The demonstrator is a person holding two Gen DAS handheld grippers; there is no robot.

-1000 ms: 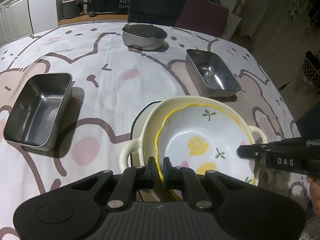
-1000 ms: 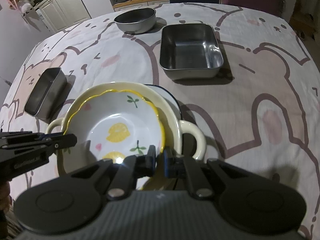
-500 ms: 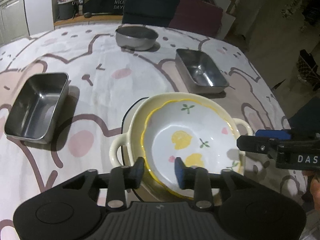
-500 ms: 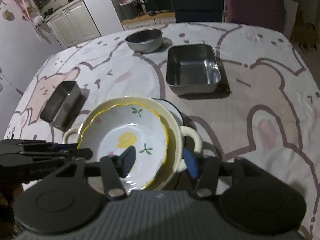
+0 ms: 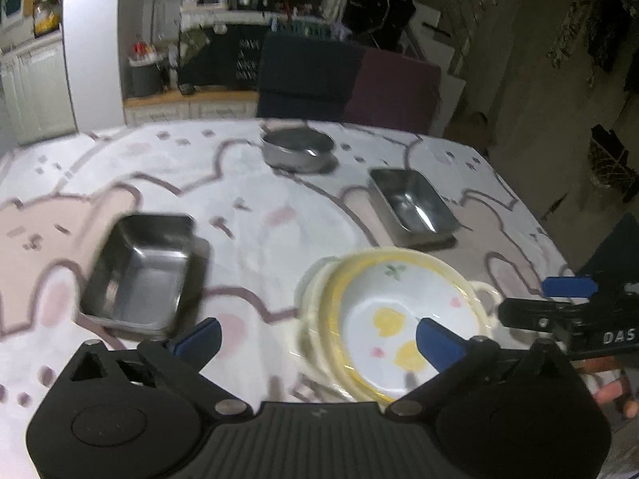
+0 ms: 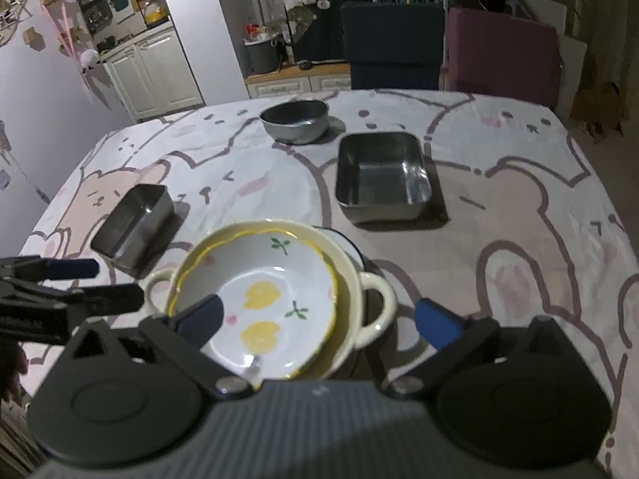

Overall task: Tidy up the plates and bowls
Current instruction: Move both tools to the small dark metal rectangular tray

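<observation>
A white lemon-print bowl with a yellow rim (image 6: 259,299) (image 5: 395,319) sits nested in a cream two-handled bowl (image 6: 375,303) (image 5: 485,291), which rests on a dark-rimmed plate (image 6: 347,239). My left gripper (image 5: 319,339) is open and empty, raised above the table near the stack's left edge. My right gripper (image 6: 319,315) is open and empty, raised above the stack's near side. Each gripper also shows at the edge of the other's view: the right one (image 5: 567,311) and the left one (image 6: 68,283).
A small steel rectangular tray (image 5: 139,271) (image 6: 133,223) lies left of the stack. A larger steel tray (image 6: 381,175) (image 5: 411,203) and a round steel bowl (image 6: 295,119) (image 5: 297,147) lie farther back. Two chairs (image 6: 447,48) stand behind the table.
Both grippers have opened, let go of the lemon bowl's rim and pulled back and upward. The lemon bowl now rests in the cream bowl.
</observation>
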